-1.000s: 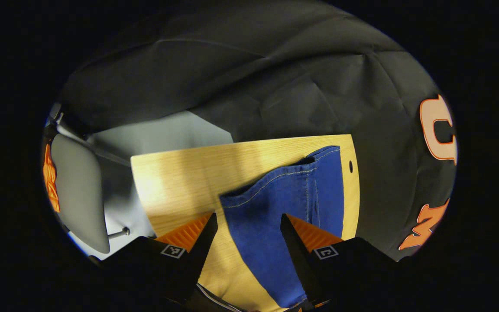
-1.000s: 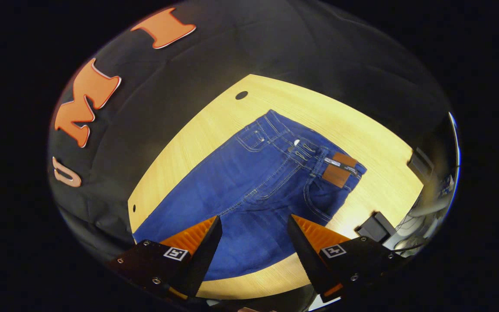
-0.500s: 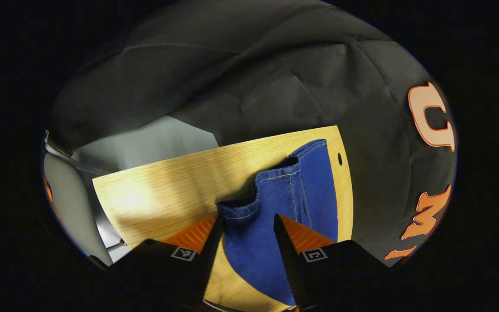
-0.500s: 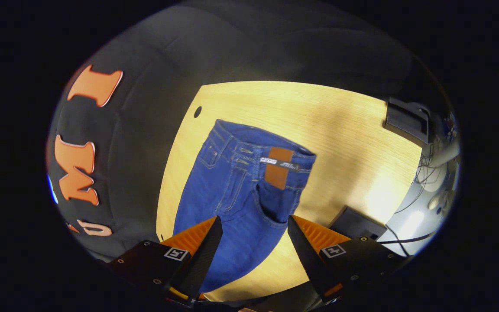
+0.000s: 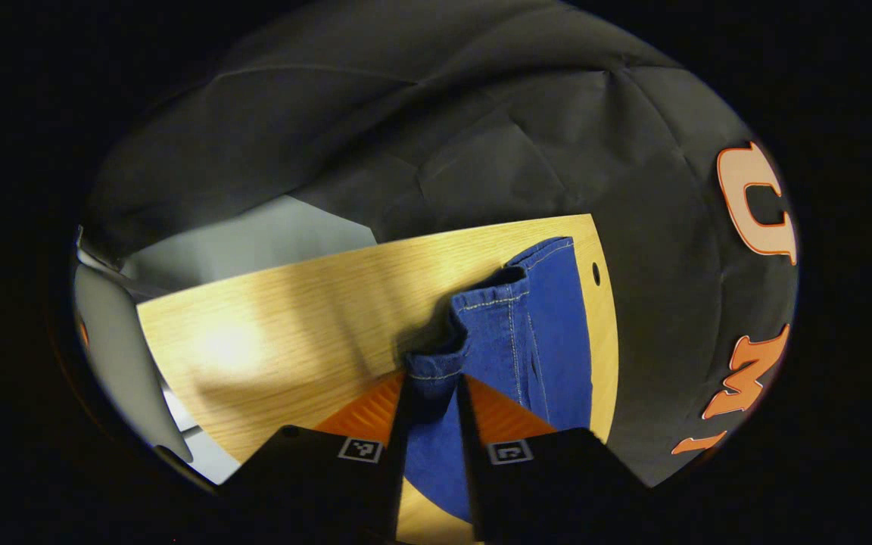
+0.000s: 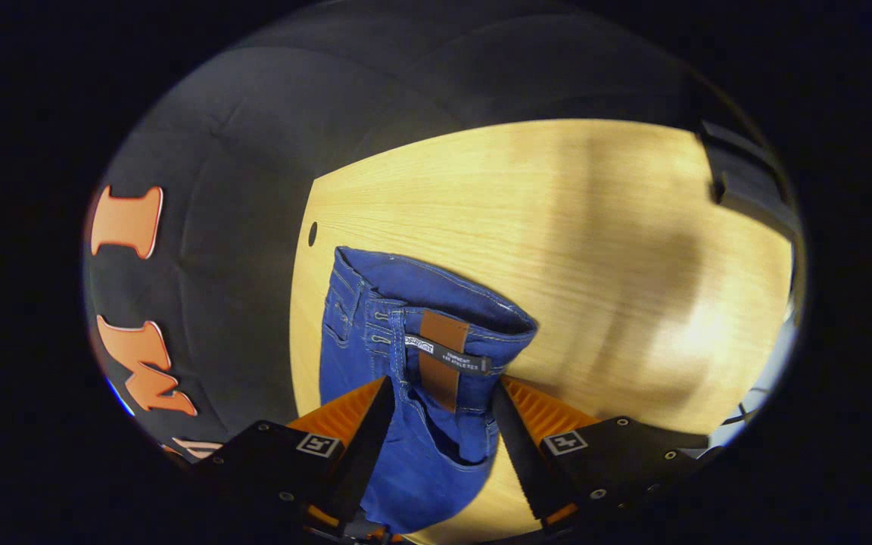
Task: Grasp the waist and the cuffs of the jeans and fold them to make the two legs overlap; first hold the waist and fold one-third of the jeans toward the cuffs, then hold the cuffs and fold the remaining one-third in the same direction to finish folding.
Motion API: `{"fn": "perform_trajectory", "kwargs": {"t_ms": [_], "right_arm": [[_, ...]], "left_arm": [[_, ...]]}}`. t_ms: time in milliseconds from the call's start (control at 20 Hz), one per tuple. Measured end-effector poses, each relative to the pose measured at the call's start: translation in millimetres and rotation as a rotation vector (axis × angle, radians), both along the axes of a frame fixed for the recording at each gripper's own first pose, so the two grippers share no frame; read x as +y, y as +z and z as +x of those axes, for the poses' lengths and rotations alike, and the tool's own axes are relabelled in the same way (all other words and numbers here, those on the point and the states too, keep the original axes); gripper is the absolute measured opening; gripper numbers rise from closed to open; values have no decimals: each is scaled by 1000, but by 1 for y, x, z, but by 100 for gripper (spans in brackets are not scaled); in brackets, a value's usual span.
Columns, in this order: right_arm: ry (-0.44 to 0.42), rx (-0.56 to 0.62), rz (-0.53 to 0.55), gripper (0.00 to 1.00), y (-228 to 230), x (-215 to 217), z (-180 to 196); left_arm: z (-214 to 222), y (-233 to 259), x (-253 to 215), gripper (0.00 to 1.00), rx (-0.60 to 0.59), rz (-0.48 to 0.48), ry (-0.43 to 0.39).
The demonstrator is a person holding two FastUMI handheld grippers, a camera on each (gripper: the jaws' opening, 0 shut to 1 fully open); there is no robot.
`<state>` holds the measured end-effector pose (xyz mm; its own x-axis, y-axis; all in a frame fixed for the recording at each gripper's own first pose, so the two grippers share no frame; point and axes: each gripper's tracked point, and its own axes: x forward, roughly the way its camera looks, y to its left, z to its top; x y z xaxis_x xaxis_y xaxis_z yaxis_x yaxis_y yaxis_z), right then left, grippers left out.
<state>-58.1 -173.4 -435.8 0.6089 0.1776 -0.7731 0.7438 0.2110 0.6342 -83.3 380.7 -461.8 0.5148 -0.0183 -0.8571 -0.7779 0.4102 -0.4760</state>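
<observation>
Blue jeans [image 5: 527,341] lie on the wooden table [image 5: 292,325] along the edge with the small hole. The left gripper [image 5: 432,397] is pinched tight on a raised cuff [image 5: 436,363]. The right gripper [image 6: 436,401] stands wide apart around the waist [image 6: 436,318], its jaws not pressing the cloth.

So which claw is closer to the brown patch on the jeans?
Right. The right claw straddles the waist of the jeans, around the brown patch. The left claw pinches a cuff instead.
</observation>
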Motion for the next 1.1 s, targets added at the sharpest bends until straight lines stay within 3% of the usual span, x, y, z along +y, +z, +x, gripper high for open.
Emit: {"fn": "perform_trajectory", "kwargs": {"t_ms": [50,150,200,250,300,400,600,750,800,900,1100], "right_arm": [[0,7,-2,80,-4,2,-2],[3,21,-8,64,-7,4,-4],[1,20,-1,48,-8,2,-1],[-7,22,7,43,-7,4,0],[-15,41,-14,50,-11,7,-2],[-5,-2,-11,34,-1,2,1],[5,1,-18,34,21,-3,2],[-39,50,-26,33,25,-4,7],[-58,65,-10,21,24,-4,10],[-70,6,51,21,35,4,18],[-37,54,-13,20,38,-2,13]], "left_arm": [[3,-5,-7,33,-9,-13,-7],[2,-20,-6,33,15,23,21],[5,-22,-6,4,18,41,27],[3,-14,-7,5,10,42,16],[4,-16,-9,5,14,33,13],[1,-13,-8,5,10,15,28],[-2,3,-5,5,-8,33,28],[-1,28,-8,5,-26,57,22],[-1,34,-9,3,-27,66,12],[4,40,-14,4,-25,80,-17],[17,53,-20,5,-34,88,-54]]}}
